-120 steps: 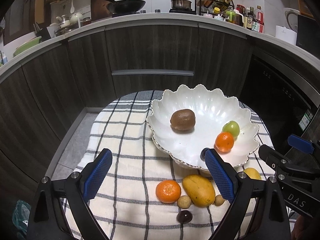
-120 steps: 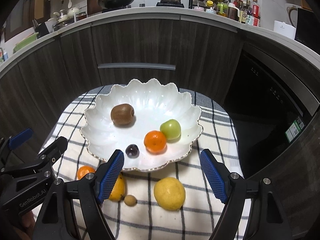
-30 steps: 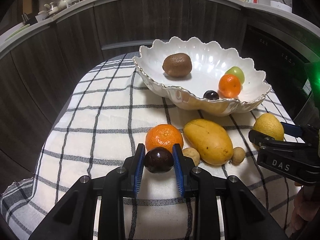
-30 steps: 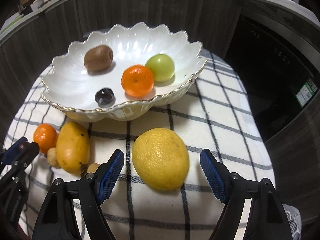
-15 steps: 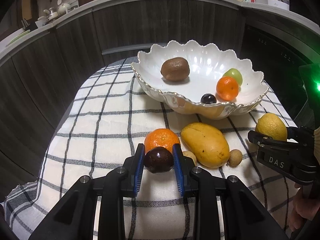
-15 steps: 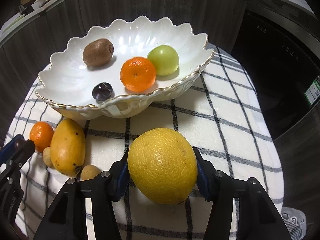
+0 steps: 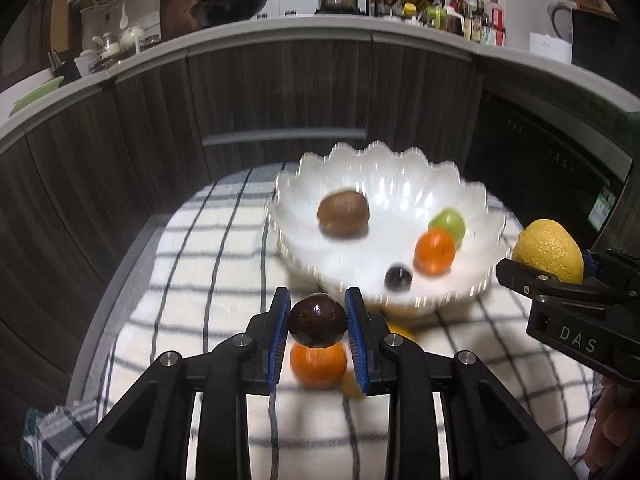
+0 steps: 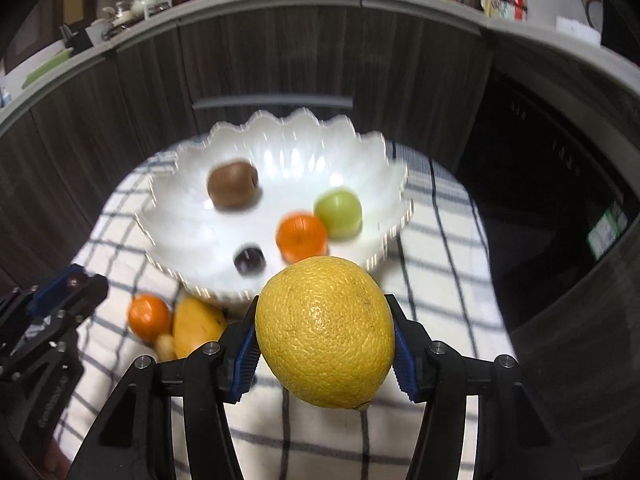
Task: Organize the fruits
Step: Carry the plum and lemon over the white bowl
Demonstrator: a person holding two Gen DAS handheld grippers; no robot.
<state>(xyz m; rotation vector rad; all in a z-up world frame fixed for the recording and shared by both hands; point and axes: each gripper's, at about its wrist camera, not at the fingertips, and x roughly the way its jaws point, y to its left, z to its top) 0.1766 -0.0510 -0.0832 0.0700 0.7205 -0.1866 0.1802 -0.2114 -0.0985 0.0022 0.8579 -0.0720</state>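
My left gripper (image 7: 318, 326) is shut on a dark plum (image 7: 317, 320), held above the cloth in front of the white scalloped bowl (image 7: 384, 184). My right gripper (image 8: 325, 338) is shut on a large yellow lemon (image 8: 325, 332), also lifted; the lemon shows at the right of the left wrist view (image 7: 548, 256). The bowl (image 8: 280, 144) holds a kiwi (image 8: 233, 184), a green fruit (image 8: 338, 214), an orange (image 8: 301, 237) and a dark plum (image 8: 249, 261). On the cloth lie another orange (image 8: 149, 317), a mango (image 8: 196, 330) and a small tan fruit (image 8: 166, 347).
A black-and-white checked cloth (image 7: 200, 264) covers the small table. Dark cabinet fronts (image 7: 280, 92) stand behind it and a dark appliance (image 8: 560, 168) at the right. The counter above holds pans and bottles.
Both grippers have risen from the cloth with their fruit, the plum and the lemon, and moved up toward the bowl. The views are motion-blurred.
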